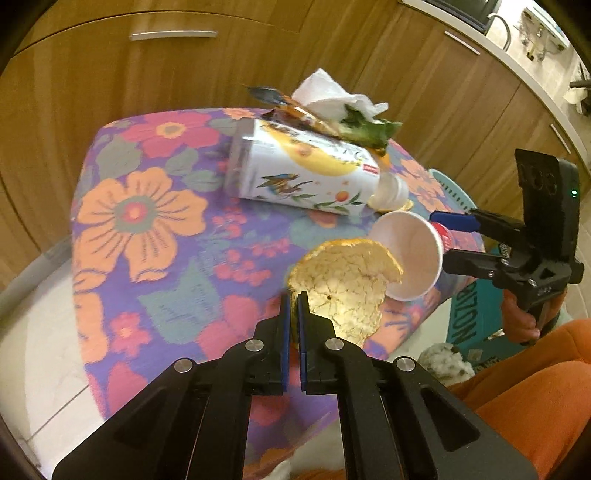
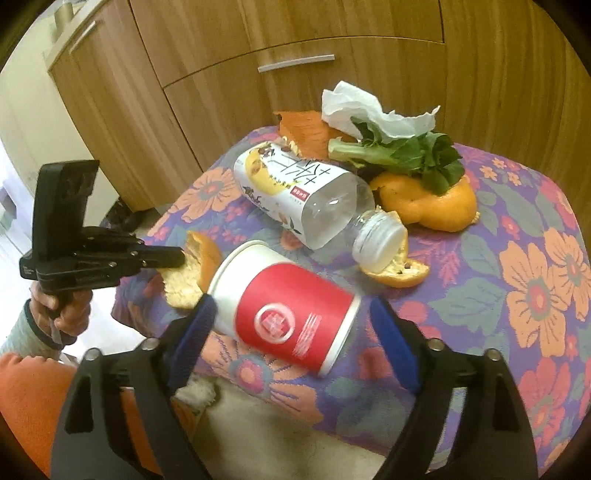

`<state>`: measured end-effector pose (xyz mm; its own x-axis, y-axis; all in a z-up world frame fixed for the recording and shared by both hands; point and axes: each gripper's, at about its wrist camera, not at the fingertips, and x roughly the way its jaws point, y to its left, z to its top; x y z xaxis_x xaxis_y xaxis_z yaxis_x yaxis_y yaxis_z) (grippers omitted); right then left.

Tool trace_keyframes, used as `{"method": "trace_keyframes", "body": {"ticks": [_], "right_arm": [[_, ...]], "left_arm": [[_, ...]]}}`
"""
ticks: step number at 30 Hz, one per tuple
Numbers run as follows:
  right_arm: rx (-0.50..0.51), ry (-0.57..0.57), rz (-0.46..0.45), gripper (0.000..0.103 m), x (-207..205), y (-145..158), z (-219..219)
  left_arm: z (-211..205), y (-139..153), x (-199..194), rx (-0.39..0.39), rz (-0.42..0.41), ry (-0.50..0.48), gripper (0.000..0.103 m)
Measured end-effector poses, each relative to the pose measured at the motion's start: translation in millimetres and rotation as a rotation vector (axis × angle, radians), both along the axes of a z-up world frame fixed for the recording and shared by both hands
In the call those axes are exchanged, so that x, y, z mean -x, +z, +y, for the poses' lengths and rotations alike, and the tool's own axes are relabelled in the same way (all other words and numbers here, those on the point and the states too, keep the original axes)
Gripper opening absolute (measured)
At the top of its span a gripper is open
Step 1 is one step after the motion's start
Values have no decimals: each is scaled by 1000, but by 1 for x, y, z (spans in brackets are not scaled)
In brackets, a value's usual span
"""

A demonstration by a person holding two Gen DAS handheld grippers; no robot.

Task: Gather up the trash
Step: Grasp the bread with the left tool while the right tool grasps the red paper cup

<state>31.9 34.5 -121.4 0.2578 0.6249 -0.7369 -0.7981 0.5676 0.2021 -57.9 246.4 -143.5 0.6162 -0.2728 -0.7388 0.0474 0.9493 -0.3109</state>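
Observation:
My left gripper [image 1: 294, 299] is shut on a piece of orange peel [image 1: 345, 280], held just above the floral-cloth stool [image 1: 147, 229]; the peel also shows in the right wrist view [image 2: 192, 275]. My right gripper [image 2: 291, 310] is open, its fingers on either side of a red and white paper cup [image 2: 291, 306] lying on its side; the cup also shows in the left wrist view [image 1: 406, 254]. A plastic bottle [image 2: 306, 195] lies behind the cup. Behind the bottle are more orange peel [image 2: 432, 206], a leafy green [image 2: 406, 155] and a crumpled tissue [image 2: 369, 110].
Wooden cabinets [image 2: 332, 33] stand behind the stool. A teal basket [image 1: 476, 306] sits on the floor to the stool's right in the left wrist view. The person's orange-clad legs [image 1: 524, 398] are close to the stool's near edge.

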Motion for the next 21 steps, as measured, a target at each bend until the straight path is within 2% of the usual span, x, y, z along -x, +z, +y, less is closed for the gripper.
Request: {"method": "trace_keyframes", "body": {"ticks": [1, 2, 3, 5, 6, 13, 14, 15, 17, 18, 21], "right_arm": [[11, 2, -6, 84, 1, -1, 3], [25, 9, -11, 84, 2, -2, 6], [31, 18, -14, 84, 3, -4, 8], [49, 33, -23, 84, 4, -7, 11], [58, 34, -32, 84, 4, -9, 13], [77, 44, -44, 81, -5, -20, 16], [73, 43, -37, 72, -6, -21, 15], [67, 45, -29, 69, -6, -22, 15], [60, 47, -44, 64, -4, -21, 13], [60, 49, -51, 62, -3, -21, 12], [51, 48, -90, 58, 4, -18, 7]], "left_arm": [[0, 0, 0, 0, 3, -3, 2], [1, 0, 0, -5, 3, 1, 12], [0, -1, -1, -8, -2, 6, 32], [0, -1, -4, -13, -21, 18, 53], [0, -2, -7, -11, -21, 20, 54], [-10, -8, -31, 1, -4, -1, 53], [-11, -8, -33, 1, -1, -3, 42], [-13, -10, -36, 2, 6, -11, 22], [-18, -11, -38, -39, 15, 5, 9], [-19, -12, -38, -33, 19, 1, 5], [-21, -10, -35, -29, 10, 18, 3]]}}
